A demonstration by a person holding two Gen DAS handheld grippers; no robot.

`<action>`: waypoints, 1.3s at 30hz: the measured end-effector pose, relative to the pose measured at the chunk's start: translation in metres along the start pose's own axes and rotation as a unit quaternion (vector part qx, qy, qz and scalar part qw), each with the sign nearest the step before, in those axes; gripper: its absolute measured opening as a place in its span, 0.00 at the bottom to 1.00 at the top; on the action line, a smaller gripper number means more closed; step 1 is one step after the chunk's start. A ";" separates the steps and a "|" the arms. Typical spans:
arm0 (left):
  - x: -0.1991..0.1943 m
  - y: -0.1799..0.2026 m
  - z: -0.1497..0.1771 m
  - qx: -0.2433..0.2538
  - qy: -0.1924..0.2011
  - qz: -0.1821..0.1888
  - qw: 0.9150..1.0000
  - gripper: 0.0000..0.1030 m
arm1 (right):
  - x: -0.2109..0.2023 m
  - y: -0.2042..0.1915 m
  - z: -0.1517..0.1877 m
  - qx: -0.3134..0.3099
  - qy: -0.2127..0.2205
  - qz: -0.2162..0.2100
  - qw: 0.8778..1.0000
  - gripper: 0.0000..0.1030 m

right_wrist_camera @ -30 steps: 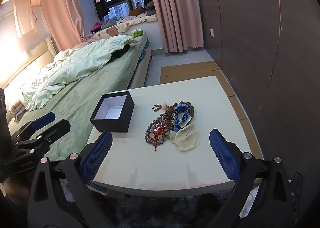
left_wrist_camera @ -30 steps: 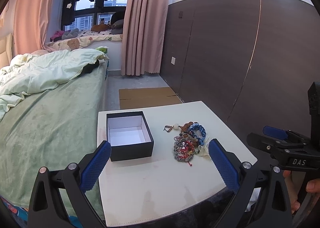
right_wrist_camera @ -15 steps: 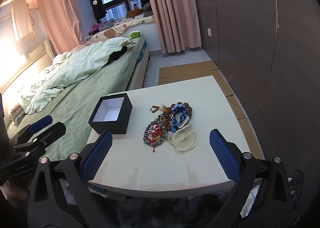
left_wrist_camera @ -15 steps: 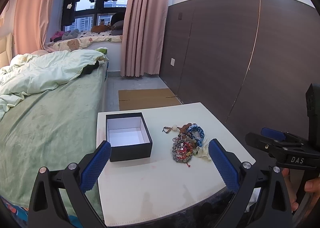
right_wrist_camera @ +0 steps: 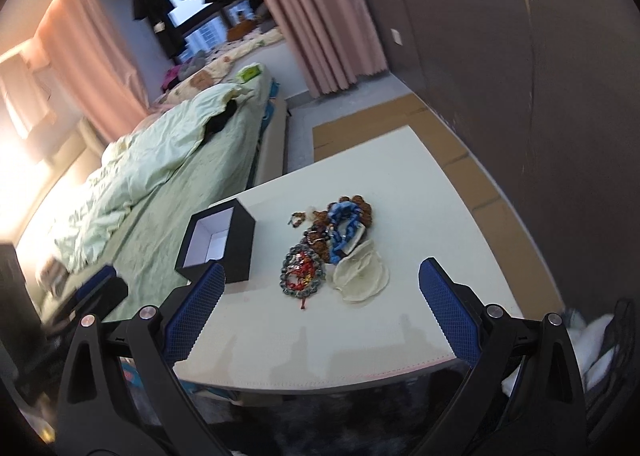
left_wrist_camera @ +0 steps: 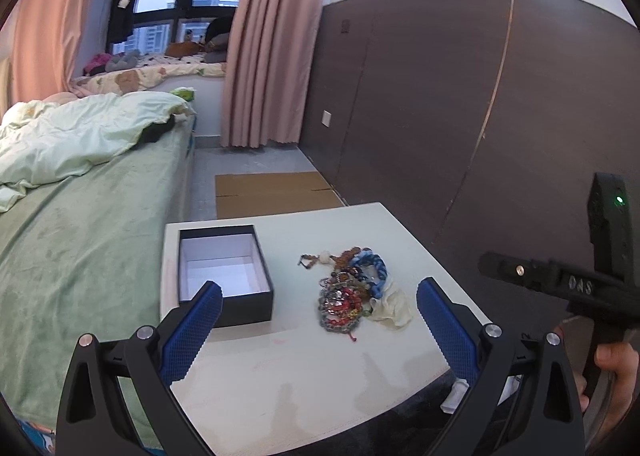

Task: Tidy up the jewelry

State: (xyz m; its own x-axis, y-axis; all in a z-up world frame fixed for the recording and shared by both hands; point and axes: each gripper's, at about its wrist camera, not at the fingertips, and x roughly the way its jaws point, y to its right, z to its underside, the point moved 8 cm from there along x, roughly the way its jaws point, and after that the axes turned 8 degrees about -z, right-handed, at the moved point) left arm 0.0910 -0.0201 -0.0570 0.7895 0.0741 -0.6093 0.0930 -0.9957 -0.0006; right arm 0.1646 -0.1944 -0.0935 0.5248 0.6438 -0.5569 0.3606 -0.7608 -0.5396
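A pile of bead bracelets [left_wrist_camera: 352, 288] lies on a white table [left_wrist_camera: 304, 368], with a blue braided bracelet [left_wrist_camera: 374, 270] and a cream pouch [left_wrist_camera: 394, 308] beside it. An open black box [left_wrist_camera: 224, 272] with a white inside stands to the left of the pile. My left gripper [left_wrist_camera: 318, 330] is open and empty above the table's near edge. In the right wrist view the pile [right_wrist_camera: 320, 248], the pouch [right_wrist_camera: 362, 276] and the box [right_wrist_camera: 218, 242] show too. My right gripper [right_wrist_camera: 320, 312] is open and empty, short of the pile.
A bed with a green cover [left_wrist_camera: 80, 240] runs along the table's left side. A dark panel wall [left_wrist_camera: 460, 115] stands on the right. Flat cardboard [left_wrist_camera: 276, 191] lies on the floor beyond the table. The right gripper's body [left_wrist_camera: 580, 288] shows at the left view's right edge.
Both grippers have moved in toward the table. The right wrist view has tilted and is blurred by motion. The jewelry and the box have not moved.
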 end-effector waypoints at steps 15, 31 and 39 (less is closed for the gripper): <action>0.071 0.025 0.021 -0.041 -0.089 0.085 0.992 0.50 | 0.059 0.055 0.014 0.118 -0.081 0.023 0.989 0.72; 0.148 0.030 0.057 -0.021 -0.174 0.064 0.982 0.22 | 0.127 0.055 0.024 0.087 -0.147 0.072 0.983 0.57; 0.166 0.026 0.057 -0.016 -0.169 0.042 0.985 0.16 | 0.148 0.056 0.026 0.075 -0.168 0.086 0.979 0.49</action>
State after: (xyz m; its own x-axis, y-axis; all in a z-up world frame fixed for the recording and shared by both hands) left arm 0.1903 -0.0366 -0.2032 0.5490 -0.0370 -0.8350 0.0595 -0.9948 0.0832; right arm 0.2425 -0.1397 -0.2220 0.2752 0.5173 -0.8103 0.1583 -0.8558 -0.4926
